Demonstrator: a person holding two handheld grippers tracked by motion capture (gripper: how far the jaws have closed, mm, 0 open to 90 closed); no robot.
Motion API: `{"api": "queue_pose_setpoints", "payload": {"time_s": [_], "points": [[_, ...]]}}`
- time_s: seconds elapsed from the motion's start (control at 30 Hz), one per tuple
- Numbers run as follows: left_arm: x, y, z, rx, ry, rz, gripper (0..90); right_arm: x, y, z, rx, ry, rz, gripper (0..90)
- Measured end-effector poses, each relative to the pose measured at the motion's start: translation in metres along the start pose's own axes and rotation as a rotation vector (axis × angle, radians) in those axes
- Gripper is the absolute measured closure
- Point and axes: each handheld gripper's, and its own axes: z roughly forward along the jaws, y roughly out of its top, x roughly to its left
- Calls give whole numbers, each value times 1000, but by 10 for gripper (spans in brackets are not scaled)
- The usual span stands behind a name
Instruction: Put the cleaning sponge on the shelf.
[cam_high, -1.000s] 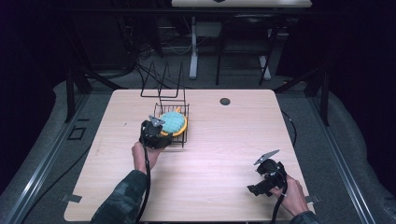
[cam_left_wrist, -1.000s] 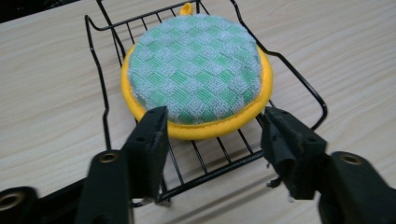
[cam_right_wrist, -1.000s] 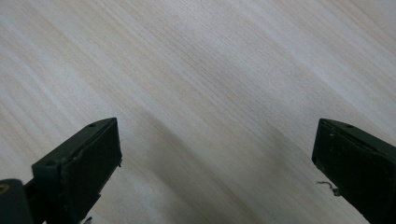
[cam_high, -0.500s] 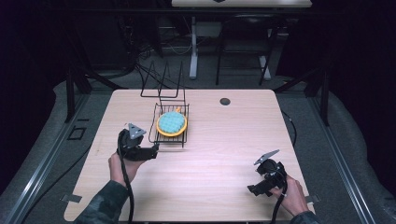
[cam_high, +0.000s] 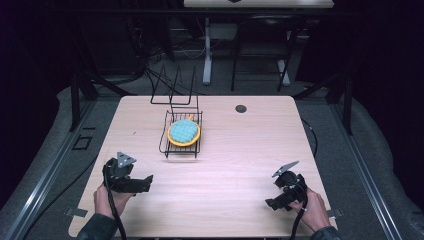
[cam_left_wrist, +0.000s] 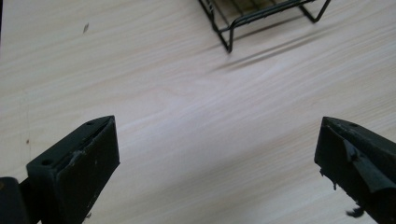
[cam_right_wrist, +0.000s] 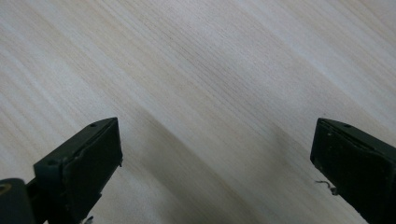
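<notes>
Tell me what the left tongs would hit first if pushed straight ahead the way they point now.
Probably the near corner of the black wire rack. The left tongs, jaws open and empty, face bare table with that corner just ahead; depth is hard to judge.

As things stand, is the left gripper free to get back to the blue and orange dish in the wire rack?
Probably yes: the left gripper is open and empty, with bare table between it and the dish in the rack.
</notes>
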Motion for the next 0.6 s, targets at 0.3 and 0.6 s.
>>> {"api": "queue_pose_setpoints", "payload": {"time_s": [0.3, 0.6], "points": [[18, -18, 11, 81, 0, 3, 0, -3, -2, 1, -13, -1, 2, 11], [22, -18, 24, 91, -26, 7, 0, -5, -4, -1, -13, -6, 2, 9]]}}
